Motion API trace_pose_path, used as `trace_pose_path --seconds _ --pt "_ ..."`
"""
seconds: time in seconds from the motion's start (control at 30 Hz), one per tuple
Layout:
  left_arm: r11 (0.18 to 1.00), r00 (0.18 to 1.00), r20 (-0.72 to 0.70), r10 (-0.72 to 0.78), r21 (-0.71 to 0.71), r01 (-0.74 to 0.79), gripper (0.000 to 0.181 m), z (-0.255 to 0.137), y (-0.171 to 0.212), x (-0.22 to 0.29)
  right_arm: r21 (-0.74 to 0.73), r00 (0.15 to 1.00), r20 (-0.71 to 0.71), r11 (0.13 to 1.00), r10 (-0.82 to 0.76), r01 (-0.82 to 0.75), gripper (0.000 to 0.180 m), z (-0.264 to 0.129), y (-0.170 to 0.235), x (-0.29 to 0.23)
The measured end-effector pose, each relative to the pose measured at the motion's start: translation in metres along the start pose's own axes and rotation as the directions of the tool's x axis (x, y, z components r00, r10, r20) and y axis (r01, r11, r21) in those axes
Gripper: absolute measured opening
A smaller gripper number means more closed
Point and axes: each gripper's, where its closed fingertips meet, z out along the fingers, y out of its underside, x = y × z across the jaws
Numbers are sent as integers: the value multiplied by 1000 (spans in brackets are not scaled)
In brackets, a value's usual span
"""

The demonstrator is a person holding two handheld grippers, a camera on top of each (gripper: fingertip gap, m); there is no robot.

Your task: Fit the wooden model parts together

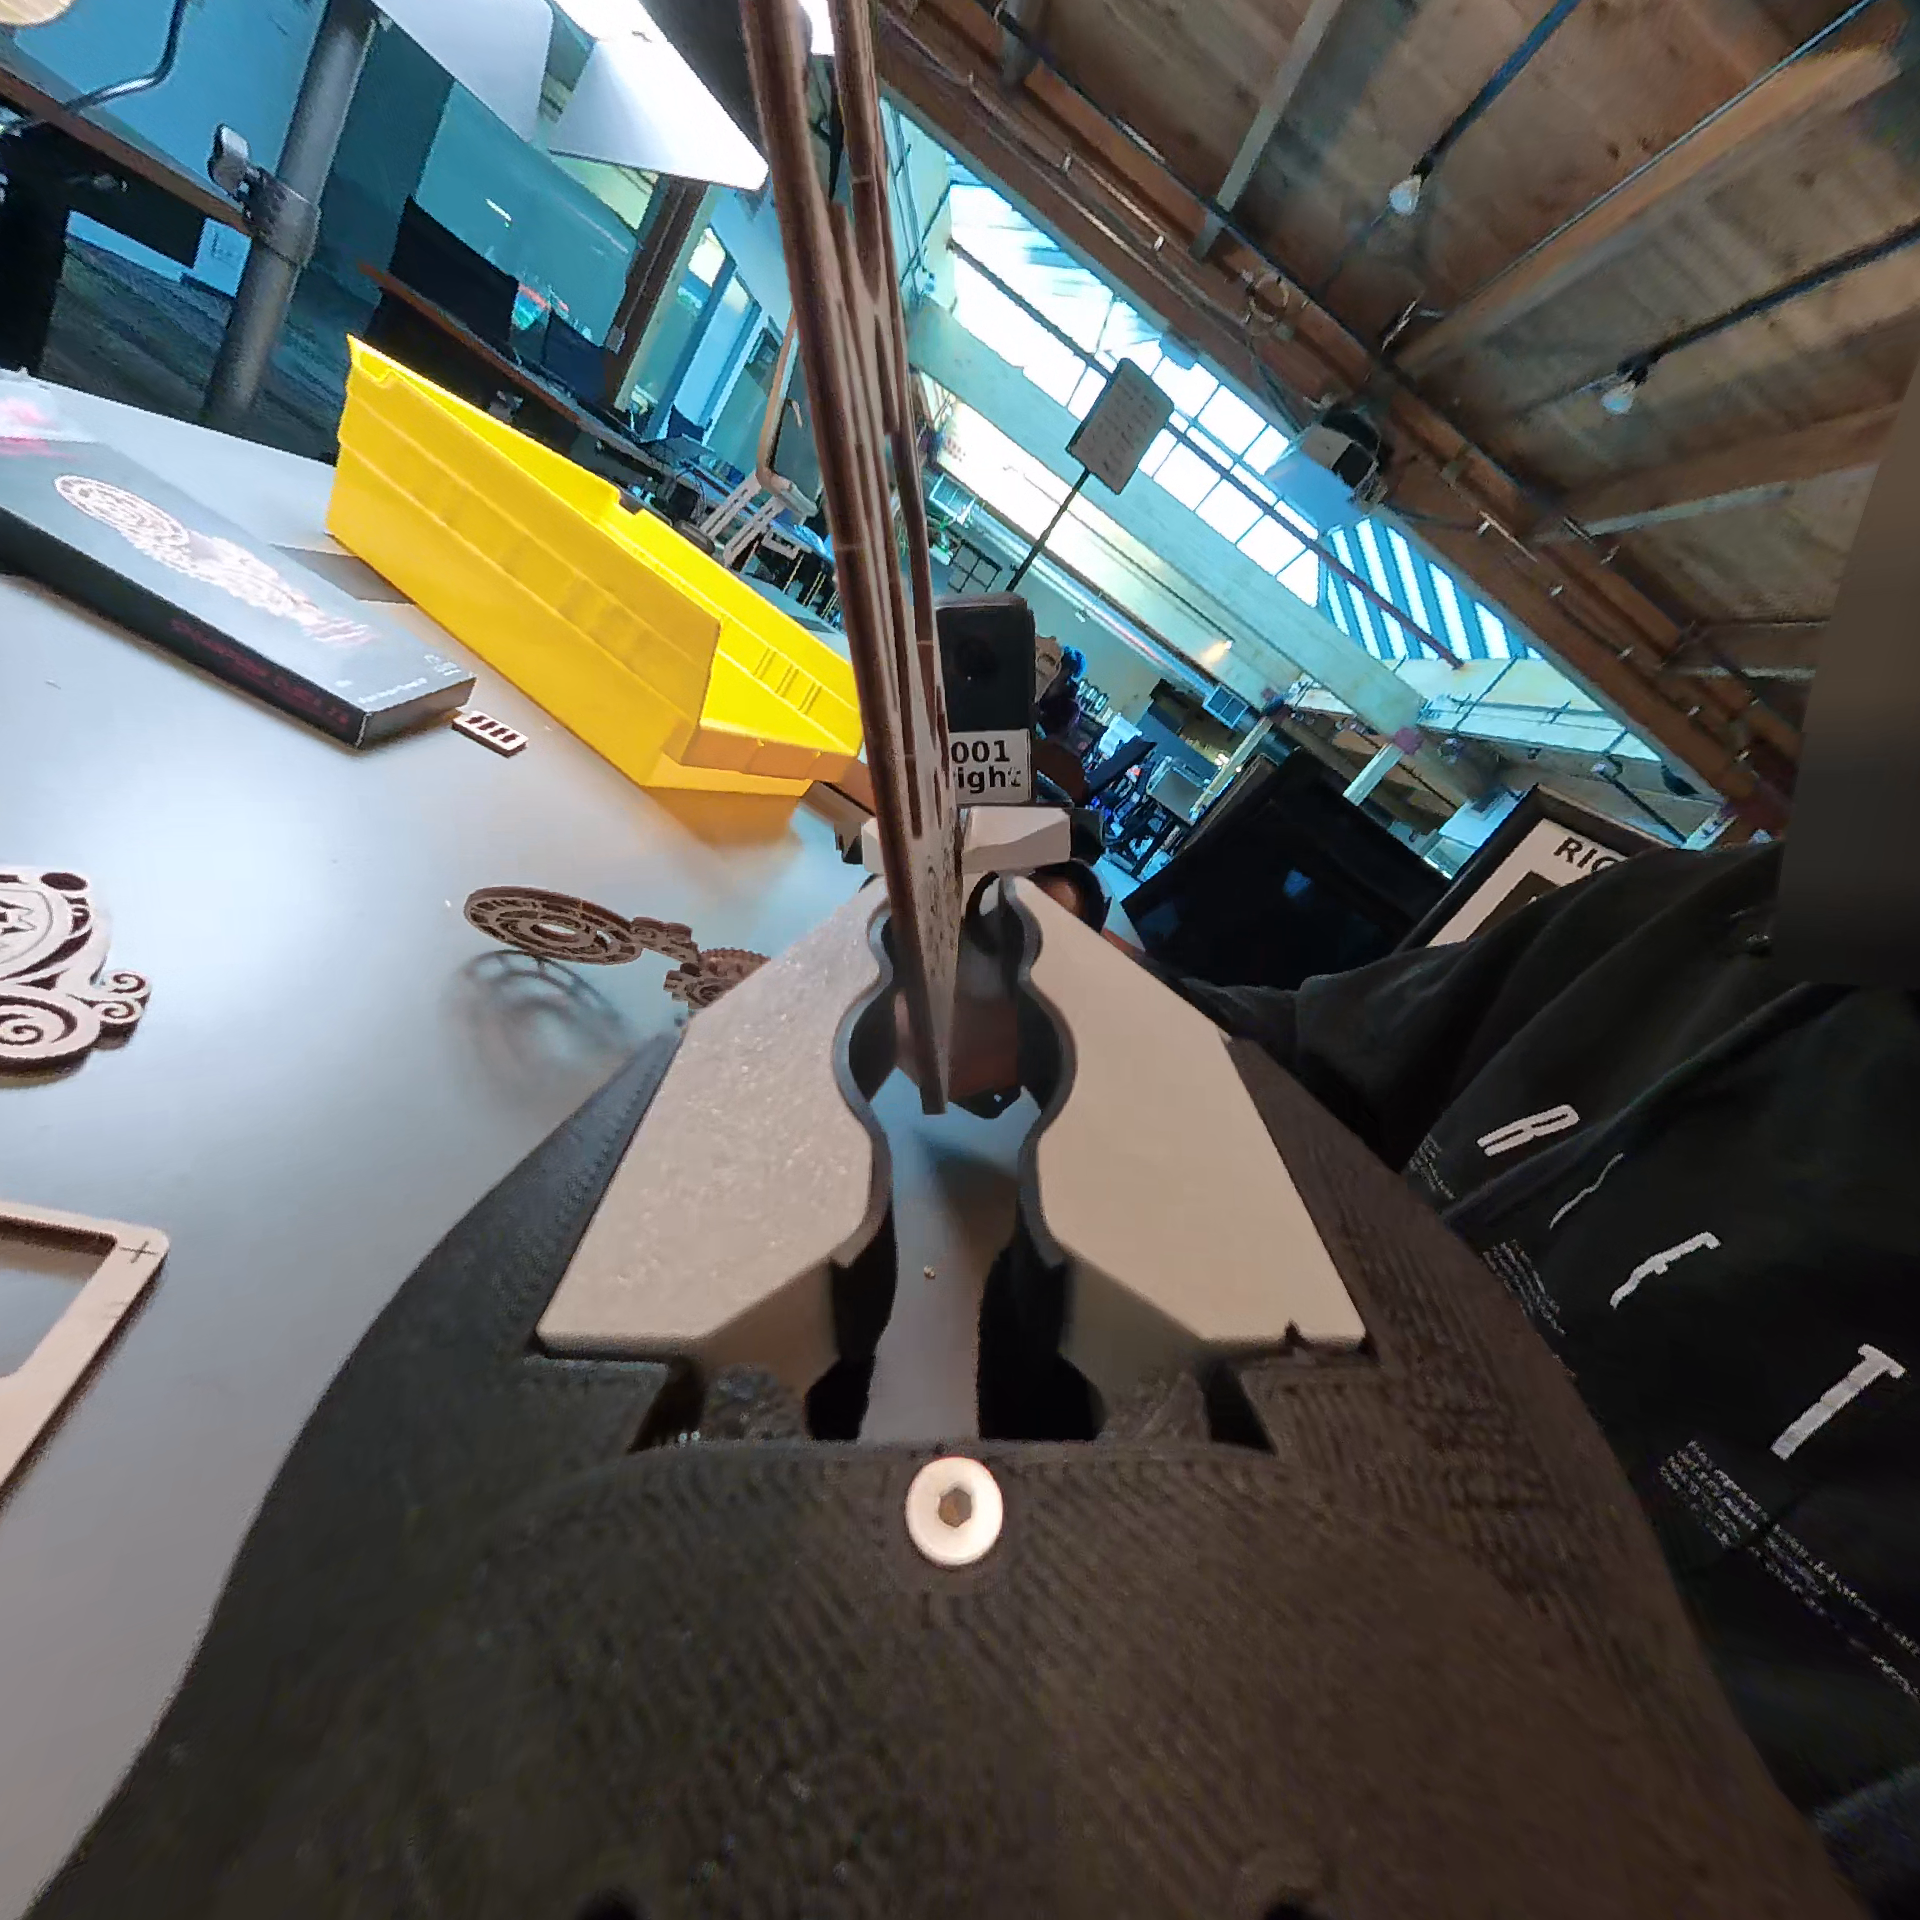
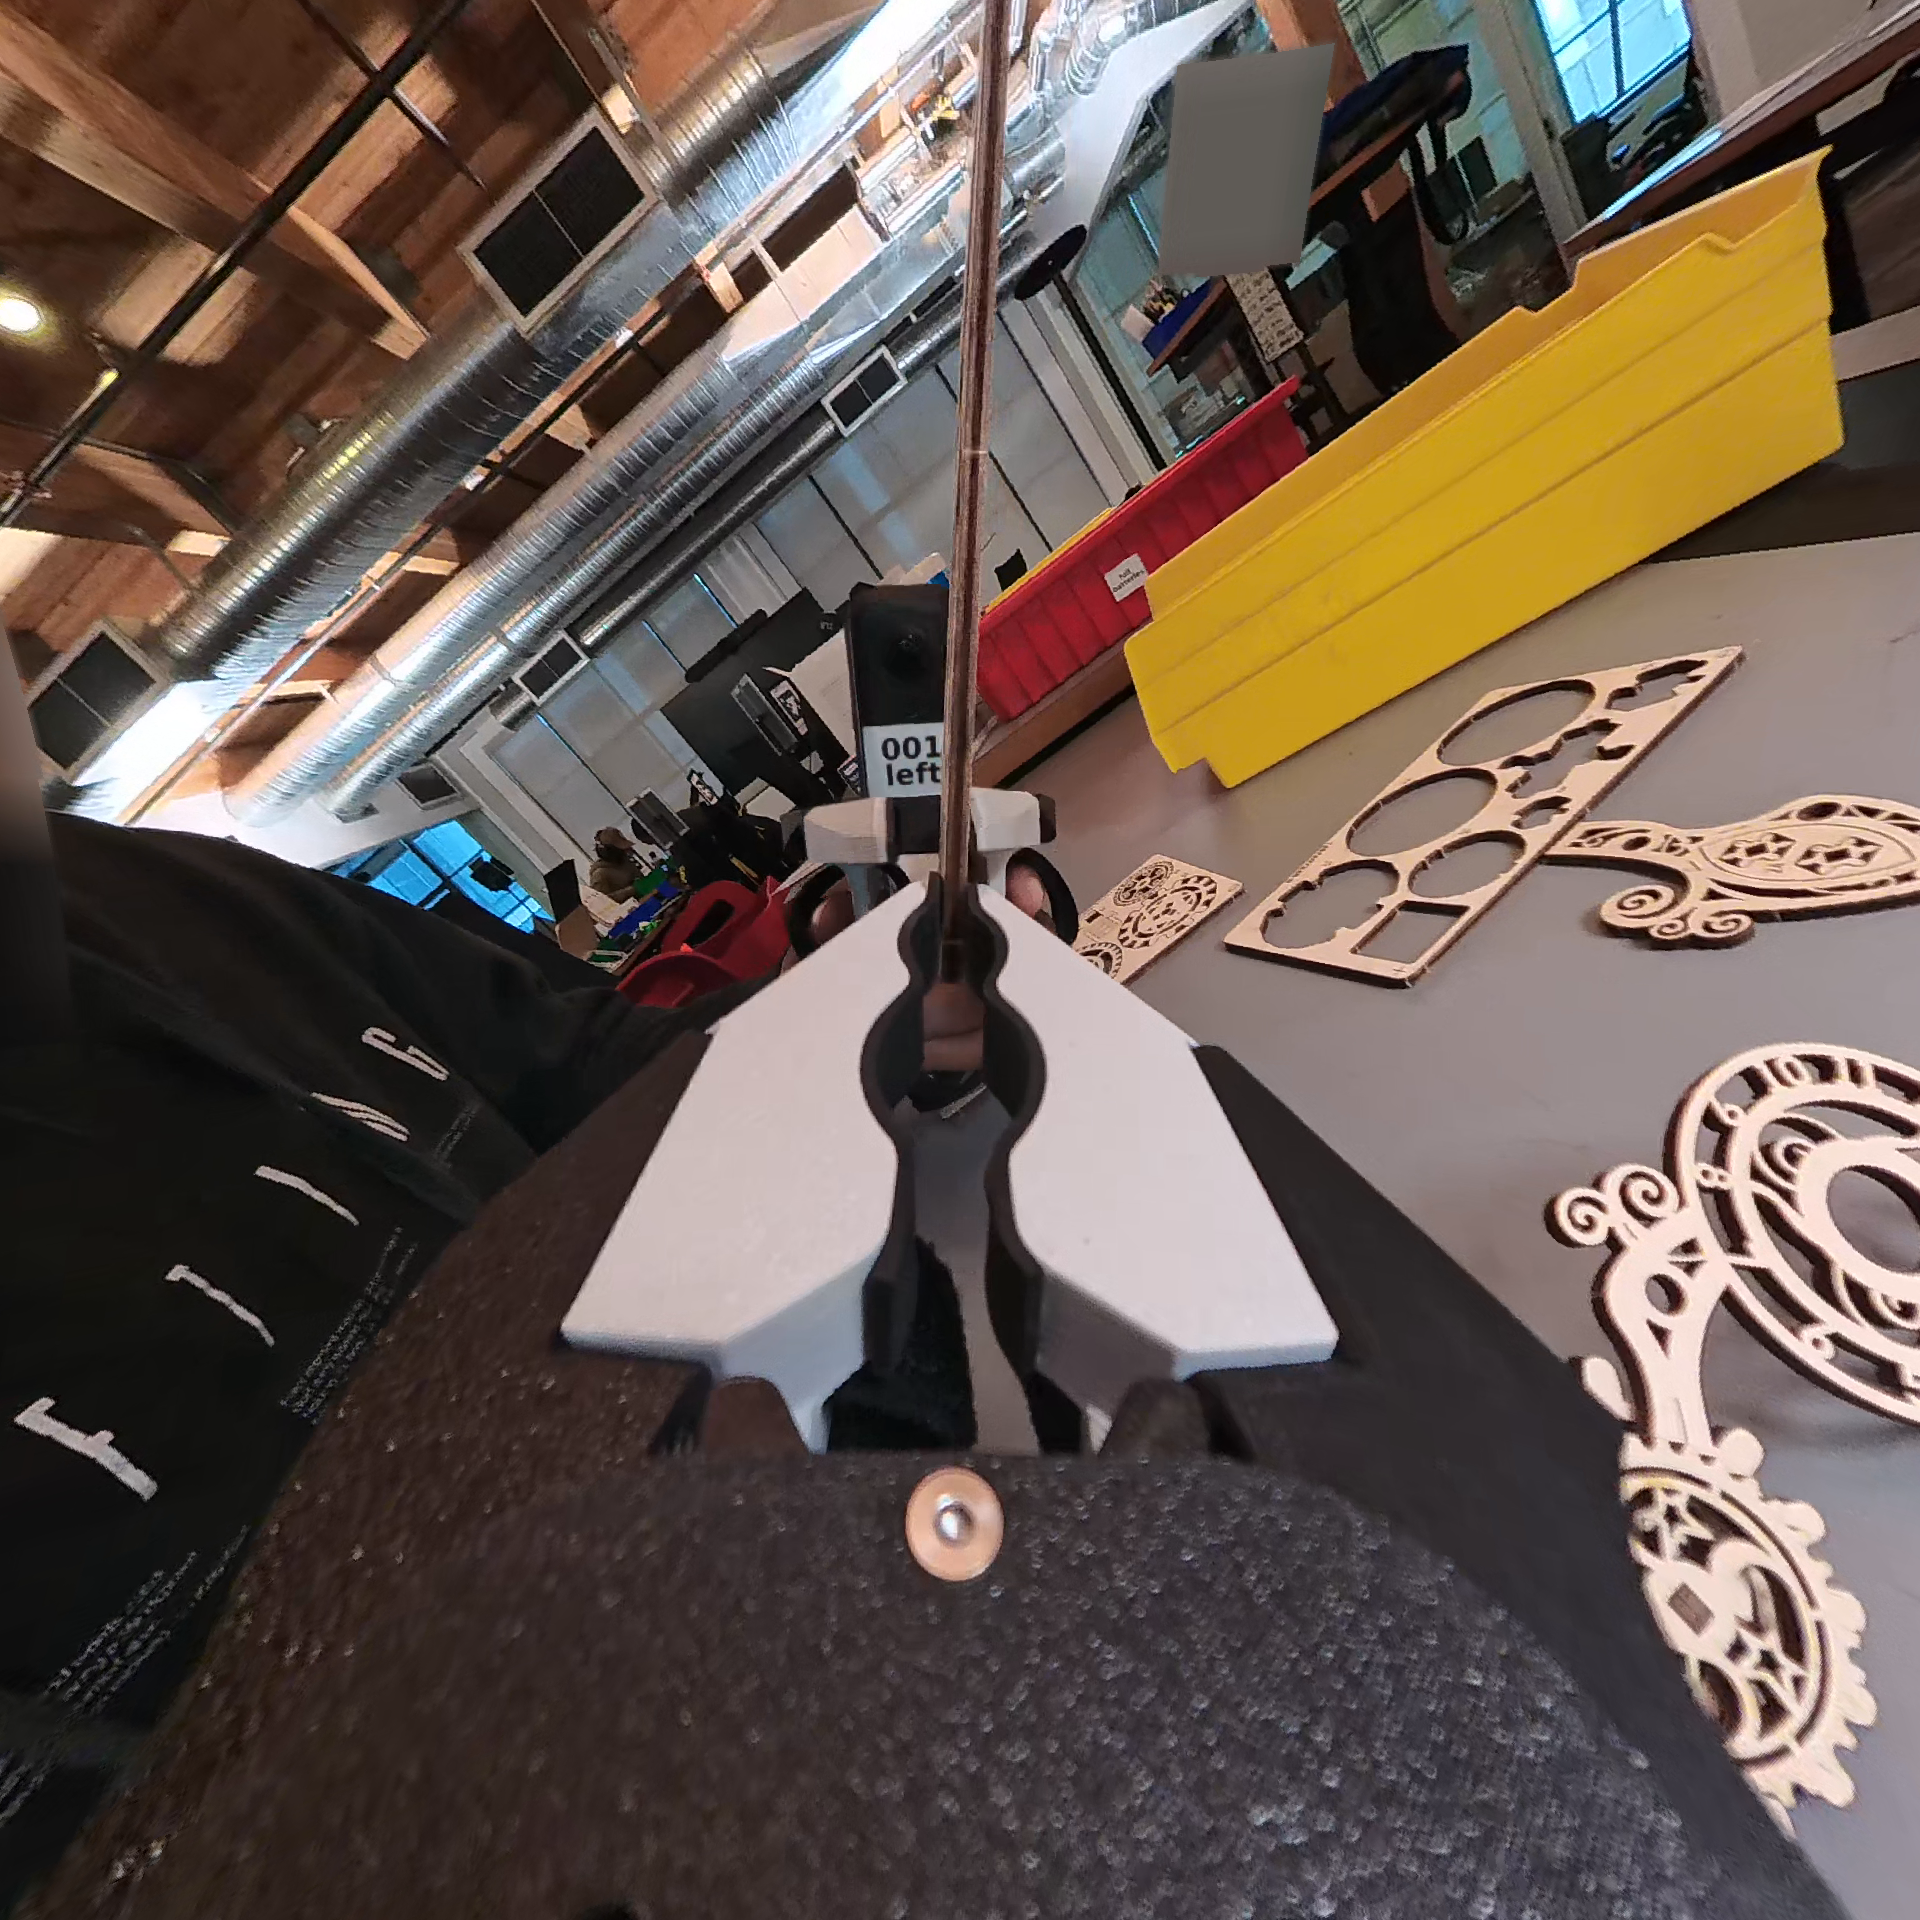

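Both grippers face each other and clamp one thin wooden sheet (image 1: pixel 883 582) edge-on: the left gripper (image 1: pixel 940 997) and the right gripper (image 2: pixel 954 940) each have their fingers pressed onto its lower edge, above the grey table (image 1: pixel 270 831). Loose fretwork parts (image 2: pixel 1766 1299) lie beside; I would keep both grips level and twist gently, since so thin a sheet probably snaps.

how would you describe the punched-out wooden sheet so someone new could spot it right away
Start at the yellow bin at the back of the grey table. Just in front of it lies the punched-out wooden sheet, flat and pale. Unlike the curly ornate pieces beside it, it is a plain straight-edged frame full of round empty holes.
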Motion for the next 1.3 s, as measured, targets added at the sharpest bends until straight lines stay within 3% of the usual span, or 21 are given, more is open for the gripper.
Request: trace_pose_path --seconds 0.27,1.3 --pt "998 1000 -12 -26 -65 25 2 1 10 -1 -39 999 -8 999 -39 38 0 4 7 -3" --pt "987 998 22 67 -145 -63 2 1 20 -6 -134 984 -141 987 -106 87 5 2 13 8"
